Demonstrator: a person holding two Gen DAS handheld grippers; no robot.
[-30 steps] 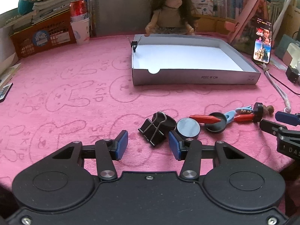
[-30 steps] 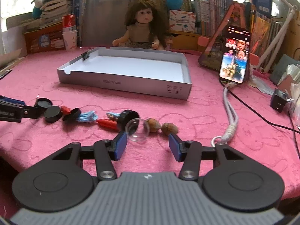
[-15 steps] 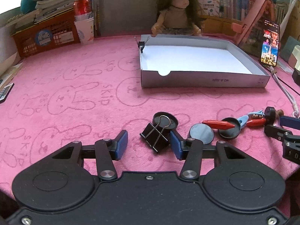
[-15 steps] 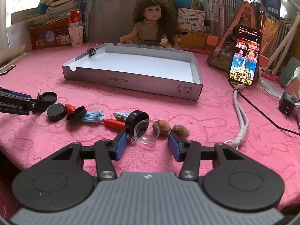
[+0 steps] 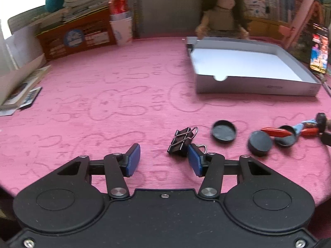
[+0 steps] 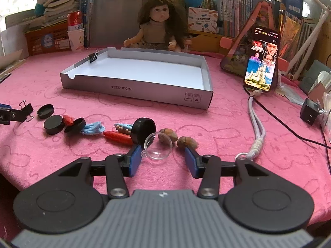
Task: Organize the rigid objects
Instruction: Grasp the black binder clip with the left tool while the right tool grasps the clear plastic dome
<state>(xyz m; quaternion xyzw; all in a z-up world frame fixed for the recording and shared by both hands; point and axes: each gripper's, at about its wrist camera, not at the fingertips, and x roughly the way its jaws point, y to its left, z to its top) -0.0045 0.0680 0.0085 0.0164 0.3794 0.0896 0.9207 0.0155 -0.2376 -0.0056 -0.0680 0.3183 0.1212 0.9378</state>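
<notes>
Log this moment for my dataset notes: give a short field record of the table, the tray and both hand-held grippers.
surface: pink cloth
tray: grey box tray, holding nothing but a small clip on its wall
left hand-held gripper: open, binder clip at its right pad
right hand-held gripper: open, clear dome between the pads
loose items: black caps, two nuts

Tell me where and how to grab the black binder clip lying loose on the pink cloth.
Grip the binder clip across its black folded body, coming from above with the left gripper, which is open beside it. The body gives flat opposite faces; the wire handles are thin and would likely pivot.
</notes>
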